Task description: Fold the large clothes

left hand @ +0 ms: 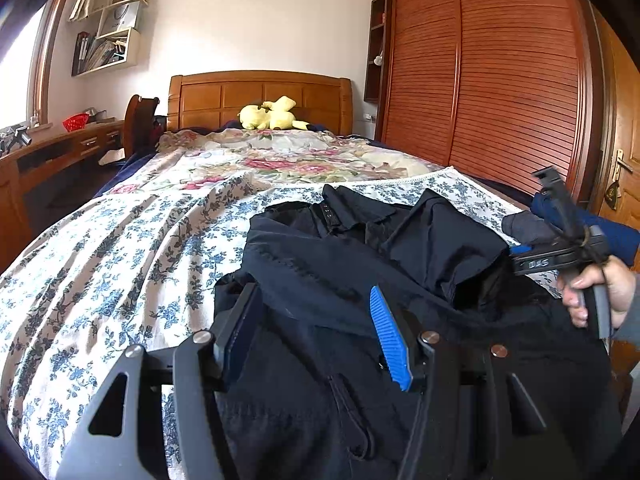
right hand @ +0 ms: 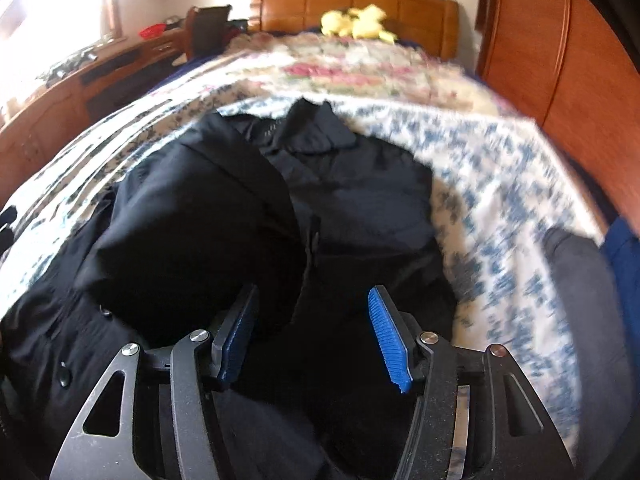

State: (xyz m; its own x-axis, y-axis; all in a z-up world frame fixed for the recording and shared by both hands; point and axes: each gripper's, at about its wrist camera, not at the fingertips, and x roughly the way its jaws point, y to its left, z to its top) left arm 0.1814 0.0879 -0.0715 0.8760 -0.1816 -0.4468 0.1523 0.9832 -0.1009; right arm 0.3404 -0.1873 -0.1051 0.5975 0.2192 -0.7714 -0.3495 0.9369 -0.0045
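A large dark navy jacket (left hand: 340, 272) lies on the blue-flowered bedspread (left hand: 120, 248), collar toward the headboard, one sleeve folded across its front. My left gripper (left hand: 314, 328) is open just above the jacket's lower part, nothing between its blue pads. My right gripper shows at the right edge of the left wrist view (left hand: 520, 249), held in a hand by the jacket's right side. In the right wrist view the right gripper (right hand: 312, 332) is open over the jacket (right hand: 248, 208), empty. That view is motion-blurred.
A wooden headboard (left hand: 260, 96) with a yellow plush toy (left hand: 272, 114) stands at the bed's far end. A slatted wardrobe (left hand: 500, 80) lines the right side. A wooden desk (left hand: 52, 152) and chair stand left. Grey and blue cloth (right hand: 580, 280) lies at the bed's right edge.
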